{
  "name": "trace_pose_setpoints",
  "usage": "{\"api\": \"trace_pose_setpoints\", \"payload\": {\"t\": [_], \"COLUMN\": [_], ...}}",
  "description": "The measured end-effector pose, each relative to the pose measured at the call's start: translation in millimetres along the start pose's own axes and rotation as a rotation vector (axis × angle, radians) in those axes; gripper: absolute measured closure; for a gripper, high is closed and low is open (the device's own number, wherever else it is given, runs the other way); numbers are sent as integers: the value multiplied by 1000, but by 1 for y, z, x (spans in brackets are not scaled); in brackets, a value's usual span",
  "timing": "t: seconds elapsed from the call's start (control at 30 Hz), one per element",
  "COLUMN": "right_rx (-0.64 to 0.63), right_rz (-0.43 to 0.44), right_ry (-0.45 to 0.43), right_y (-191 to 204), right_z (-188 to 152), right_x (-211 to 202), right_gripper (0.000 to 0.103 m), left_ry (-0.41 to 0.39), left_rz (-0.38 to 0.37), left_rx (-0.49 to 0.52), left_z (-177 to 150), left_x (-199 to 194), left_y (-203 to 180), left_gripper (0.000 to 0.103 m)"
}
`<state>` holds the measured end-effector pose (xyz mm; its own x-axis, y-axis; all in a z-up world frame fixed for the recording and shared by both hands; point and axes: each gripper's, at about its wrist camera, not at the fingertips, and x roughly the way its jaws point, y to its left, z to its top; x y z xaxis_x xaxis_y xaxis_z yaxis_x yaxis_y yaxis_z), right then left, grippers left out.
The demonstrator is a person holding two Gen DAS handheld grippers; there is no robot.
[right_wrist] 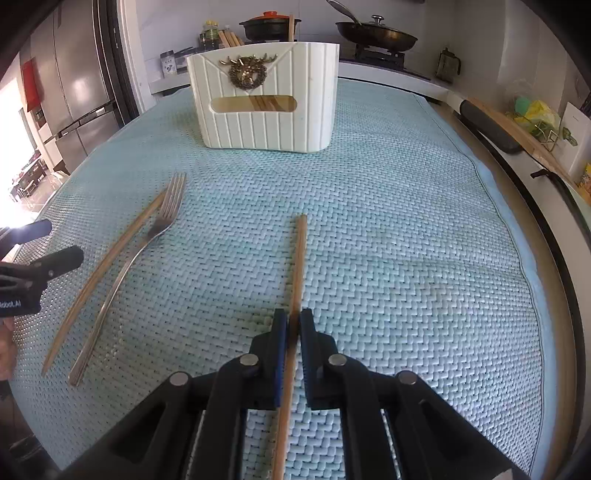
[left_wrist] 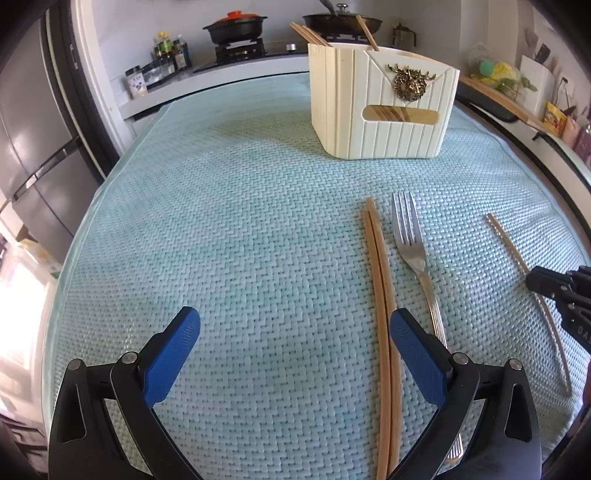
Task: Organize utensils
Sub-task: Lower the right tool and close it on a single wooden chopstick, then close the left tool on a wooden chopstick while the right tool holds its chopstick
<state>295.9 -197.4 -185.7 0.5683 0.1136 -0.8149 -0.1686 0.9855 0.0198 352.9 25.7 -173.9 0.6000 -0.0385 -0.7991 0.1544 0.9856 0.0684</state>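
Observation:
A cream ribbed utensil holder (left_wrist: 380,107) with a gold deer ornament stands at the far side of the mat and holds several chopsticks; it also shows in the right wrist view (right_wrist: 266,107). A pair of wooden chopsticks (left_wrist: 380,295) and a metal fork (left_wrist: 413,254) lie side by side on the mat. My left gripper (left_wrist: 295,328) is open, its right finger (left_wrist: 413,354) lying between the chopsticks and the fork handle. My right gripper (right_wrist: 292,325) is shut on a single chopstick (right_wrist: 298,266) that lies along the mat. The fork (right_wrist: 147,243) and a chopstick (right_wrist: 110,266) lie to its left.
A light teal woven mat (left_wrist: 240,229) covers the table. A stove with a black pot (left_wrist: 236,27) and a pan (left_wrist: 341,20) stands behind. A fridge (right_wrist: 74,88) is at the left. Clutter lines the shelf at the right (right_wrist: 535,122).

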Motion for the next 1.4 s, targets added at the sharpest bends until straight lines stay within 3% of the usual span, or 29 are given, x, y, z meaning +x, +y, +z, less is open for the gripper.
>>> {"api": "trace_pose_setpoints", "payload": {"t": [0.43,0.7,0.83,0.97,1.03,1.2,1.3,1.33,1.4], "right_rx": [14,-1,-29,-73,-93,-137,-153,-159,-152], "right_rz": [5,-5,3,15,21,33,43,45,55], "right_ry": [-6,2,26,61,80,117,159,173,192], "right_y": [-6,-5,-5,-4,-3,0,1,1,-2], "right_z": [-7,-3,8,24,33,58,70,72,76], "right_x": [-4,-1,5,15,20,36,43,44,46], "right_gripper": [96,96,96,96,95,95,95,91,74], "left_ry": [30,72,134,194,221,257,261,259,252], "left_rz": [43,-19,-96,-117,-129,-168,-173,-174,-173], "left_rx": [106,51,33,51,72,138,152,148,143], "left_z": [1,16,30,45,51,57,58,58,58], "left_x": [19,33,49,58,60,55,54,54,55], "left_y": [-13,-2,3,3,-1,-16,-20,-20,-20], "left_gripper": [1,1,0,1,7,35,42,42,42]}}
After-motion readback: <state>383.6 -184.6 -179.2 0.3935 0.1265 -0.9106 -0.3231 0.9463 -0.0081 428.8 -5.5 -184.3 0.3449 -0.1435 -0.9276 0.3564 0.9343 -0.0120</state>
